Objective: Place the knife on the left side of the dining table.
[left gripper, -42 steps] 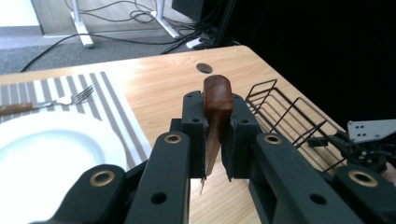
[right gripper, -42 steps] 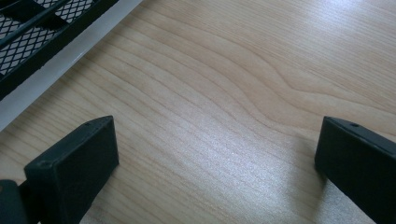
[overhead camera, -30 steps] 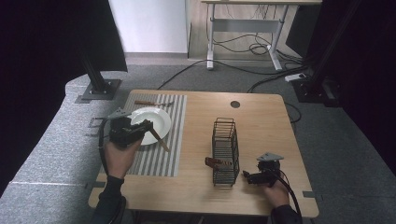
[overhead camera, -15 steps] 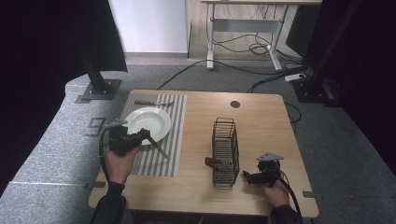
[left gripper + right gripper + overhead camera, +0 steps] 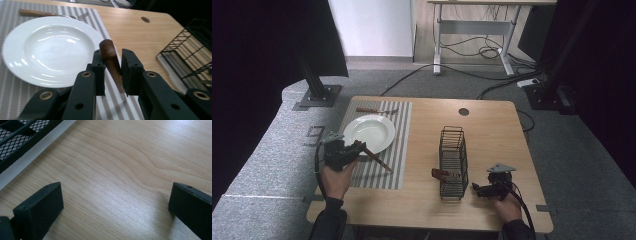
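We lower the knife [image 5: 111,63] flat onto the striped mat [image 5: 398,140], just right of the plate [image 5: 369,131]. The left gripper [image 5: 111,65] has just been loosening, handle between its jaws; the right gripper [image 5: 112,202] rests open near the rack [image 5: 453,156].

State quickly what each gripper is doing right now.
Left gripper: jaws just opening, wooden-handled knife between them, grip loosening.
Right gripper: open, holding nothing.
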`<state>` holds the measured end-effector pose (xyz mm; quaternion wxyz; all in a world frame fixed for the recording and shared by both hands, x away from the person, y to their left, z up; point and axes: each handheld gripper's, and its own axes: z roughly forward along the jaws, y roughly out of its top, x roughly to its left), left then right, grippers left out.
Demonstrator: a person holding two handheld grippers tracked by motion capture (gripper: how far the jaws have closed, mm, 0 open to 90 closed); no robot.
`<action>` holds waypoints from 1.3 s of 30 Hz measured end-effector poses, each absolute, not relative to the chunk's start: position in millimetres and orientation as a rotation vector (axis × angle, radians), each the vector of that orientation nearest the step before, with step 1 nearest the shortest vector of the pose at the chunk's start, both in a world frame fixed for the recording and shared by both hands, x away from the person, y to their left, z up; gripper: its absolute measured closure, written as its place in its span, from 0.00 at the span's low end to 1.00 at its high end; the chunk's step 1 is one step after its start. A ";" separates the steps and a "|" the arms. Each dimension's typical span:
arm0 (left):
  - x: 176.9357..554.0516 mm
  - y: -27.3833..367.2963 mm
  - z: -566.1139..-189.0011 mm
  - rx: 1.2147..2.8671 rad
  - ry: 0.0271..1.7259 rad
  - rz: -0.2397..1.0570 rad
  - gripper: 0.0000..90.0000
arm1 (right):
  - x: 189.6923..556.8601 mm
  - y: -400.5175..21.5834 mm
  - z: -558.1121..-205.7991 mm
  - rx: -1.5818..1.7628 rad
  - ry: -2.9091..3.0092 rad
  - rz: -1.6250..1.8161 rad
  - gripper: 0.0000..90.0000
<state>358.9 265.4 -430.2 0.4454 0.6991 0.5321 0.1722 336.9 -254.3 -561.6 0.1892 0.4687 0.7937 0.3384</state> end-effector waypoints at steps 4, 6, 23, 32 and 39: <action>357.6 267.0 -434.6 1.739 1.321 0.473 0.77 | 336.8 -254.2 -561.5 1.318 2.232 0.951 0.00; 357.3 268.1 -437.1 1.739 1.326 0.491 0.76 | 336.8 -254.2 -561.6 1.318 2.231 0.952 0.00; 357.5 286.6 -464.1 1.683 1.394 0.527 0.65 | 336.8 -254.3 -561.5 1.317 2.232 0.950 0.00; 360.1 299.3 -481.4 1.634 1.426 0.488 0.61 | 336.9 -254.2 -561.5 1.317 2.232 0.950 0.00; 361.6 312.6 -496.9 1.585 1.447 0.430 0.59 | 336.9 -254.2 -561.5 1.317 2.232 0.950 0.00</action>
